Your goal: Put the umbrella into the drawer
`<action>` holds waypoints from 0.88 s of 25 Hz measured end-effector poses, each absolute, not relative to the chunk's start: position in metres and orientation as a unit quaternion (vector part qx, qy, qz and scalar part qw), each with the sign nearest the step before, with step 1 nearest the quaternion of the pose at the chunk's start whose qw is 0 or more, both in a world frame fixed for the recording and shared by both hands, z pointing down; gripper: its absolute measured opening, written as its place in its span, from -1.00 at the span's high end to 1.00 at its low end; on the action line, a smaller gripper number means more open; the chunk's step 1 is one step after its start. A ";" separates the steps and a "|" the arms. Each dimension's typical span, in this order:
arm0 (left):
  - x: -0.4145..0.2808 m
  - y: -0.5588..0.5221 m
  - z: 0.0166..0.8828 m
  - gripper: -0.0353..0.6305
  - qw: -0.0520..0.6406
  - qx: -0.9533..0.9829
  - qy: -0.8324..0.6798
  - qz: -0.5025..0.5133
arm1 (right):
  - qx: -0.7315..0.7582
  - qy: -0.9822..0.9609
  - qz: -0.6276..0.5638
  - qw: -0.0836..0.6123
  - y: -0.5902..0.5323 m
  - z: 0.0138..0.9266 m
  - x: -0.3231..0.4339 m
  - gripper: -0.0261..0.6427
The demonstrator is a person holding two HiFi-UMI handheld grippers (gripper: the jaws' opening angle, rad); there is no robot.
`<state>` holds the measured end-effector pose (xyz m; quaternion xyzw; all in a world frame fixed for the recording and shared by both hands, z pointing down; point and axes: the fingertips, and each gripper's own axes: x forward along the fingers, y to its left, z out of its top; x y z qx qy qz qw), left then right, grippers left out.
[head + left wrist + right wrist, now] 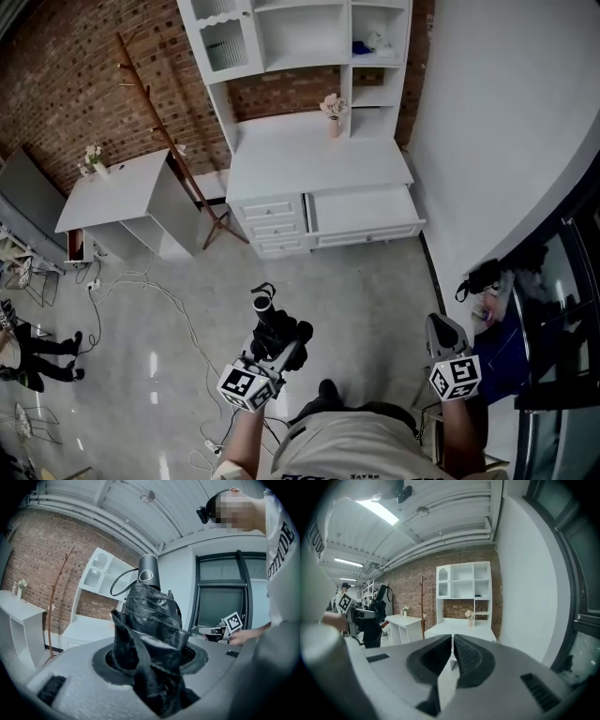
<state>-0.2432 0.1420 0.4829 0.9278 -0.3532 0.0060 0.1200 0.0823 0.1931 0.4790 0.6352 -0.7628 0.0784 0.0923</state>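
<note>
A folded black umbrella with a wrist loop at its handle end stands up out of my left gripper, which is shut on its bunched fabric. In the left gripper view the umbrella fills the space between the jaws of the left gripper. My right gripper is held to the right of the person's body; its jaws are shut with nothing between them. The white desk stands ahead against the brick wall, and its wide right drawer is pulled open. From the right gripper view the umbrella shows at the left.
A hutch of shelves tops the desk, with a flower vase on it. A wooden coat rack and a white side cabinet stand to the left. Cables trail on the floor. A white wall is at the right.
</note>
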 end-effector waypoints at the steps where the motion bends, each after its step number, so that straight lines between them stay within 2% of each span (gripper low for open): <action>1: -0.245 0.138 0.483 0.15 0.120 0.930 -0.348 0.007 | 0.638 -0.761 0.080 0.092 0.191 0.479 0.080 0.82; 22: -0.243 0.091 0.486 0.15 0.128 0.928 -0.349 0.014 | 0.632 -0.763 0.097 0.090 0.131 0.494 0.080 0.82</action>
